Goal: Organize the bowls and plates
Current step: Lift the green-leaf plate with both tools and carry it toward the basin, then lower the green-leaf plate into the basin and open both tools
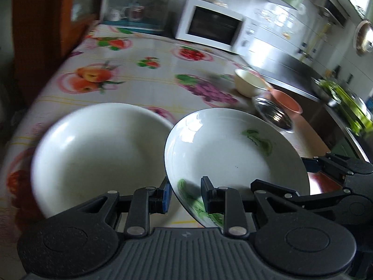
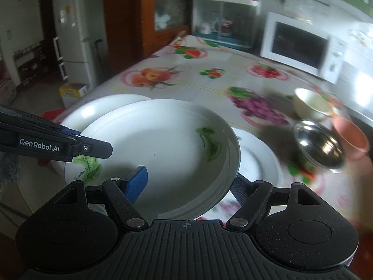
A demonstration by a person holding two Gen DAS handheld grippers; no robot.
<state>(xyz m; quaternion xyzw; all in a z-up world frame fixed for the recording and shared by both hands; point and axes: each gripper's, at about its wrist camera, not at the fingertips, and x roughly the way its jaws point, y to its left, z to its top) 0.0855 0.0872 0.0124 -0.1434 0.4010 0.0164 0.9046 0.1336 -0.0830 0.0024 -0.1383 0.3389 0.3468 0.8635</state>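
A white plate with green leaf prints (image 1: 228, 154) is held tilted above the table; it also shows in the right wrist view (image 2: 163, 144). My left gripper (image 1: 186, 193) is shut on its near rim. My right gripper (image 2: 188, 182) is shut on the opposite rim, and it shows at the right edge of the left wrist view (image 1: 312, 165). A plain white plate (image 1: 98, 151) lies on the table to the left. Another white plate (image 2: 258, 161) lies under the held one. A cream bowl (image 1: 248, 81), a steel bowl (image 1: 272, 114) and a pink bowl (image 1: 286, 101) stand at the right.
The table has a fruit-print cloth (image 1: 144, 81). A white microwave (image 1: 209, 23) and a glass-fronted cabinet (image 1: 137, 4) stand at its far end. A dark counter (image 1: 291, 70) lies to the right. A fridge (image 2: 72, 28) and a box (image 2: 73, 91) stand left of the table.
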